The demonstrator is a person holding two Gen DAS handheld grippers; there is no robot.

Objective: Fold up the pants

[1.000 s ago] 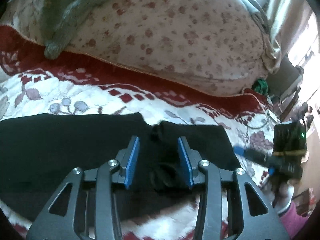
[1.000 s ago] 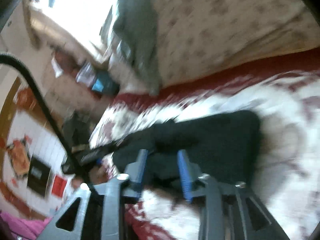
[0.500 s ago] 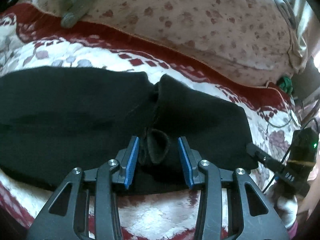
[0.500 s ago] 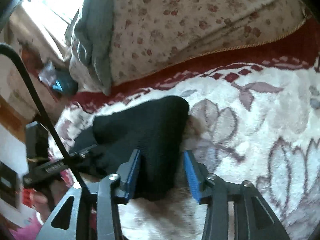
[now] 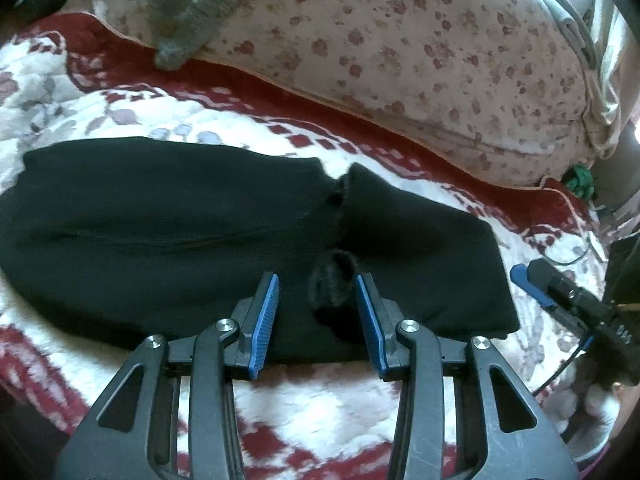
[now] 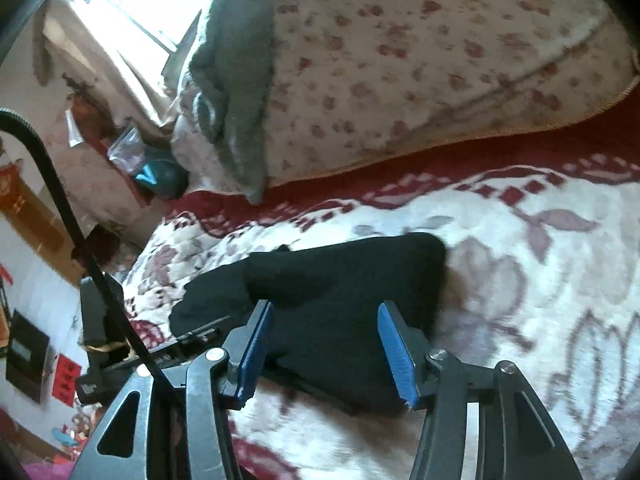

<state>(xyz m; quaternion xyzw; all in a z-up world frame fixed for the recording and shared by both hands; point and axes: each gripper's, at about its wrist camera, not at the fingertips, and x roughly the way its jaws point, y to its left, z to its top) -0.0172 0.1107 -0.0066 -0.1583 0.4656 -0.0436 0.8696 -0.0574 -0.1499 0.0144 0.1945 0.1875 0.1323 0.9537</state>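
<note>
The black pants [image 5: 192, 236] are laid folded across the red-and-white floral blanket [image 5: 320, 412] of the bed, with a spotted cream quilt [image 5: 420, 52] heaped at the far side and a grey garment [image 5: 188, 12] draped over it.

In the left wrist view, the left tongs [image 5: 316, 312] are held part open over the near edge of the pants, a small raised fold of black cloth being seen between the blue pads [image 5: 266, 316] without being pressed. Compared with a second ago, the gap is unchanged, but much more of the pants is now seen spread to the left, and the far quilt is pushed higher in the view.

In the right wrist view, the right tongs [image 6: 324, 344] are opening over the right end of the pants [image 6: 340, 304]; cloth lies between the pads [image 6: 396, 356], which stand clear of it. A second ago they were set much closer together around a bunched fold. At the right edge of the left view, the right tongs [image 5: 532, 284] are seen just beside the end of the pants.
</note>
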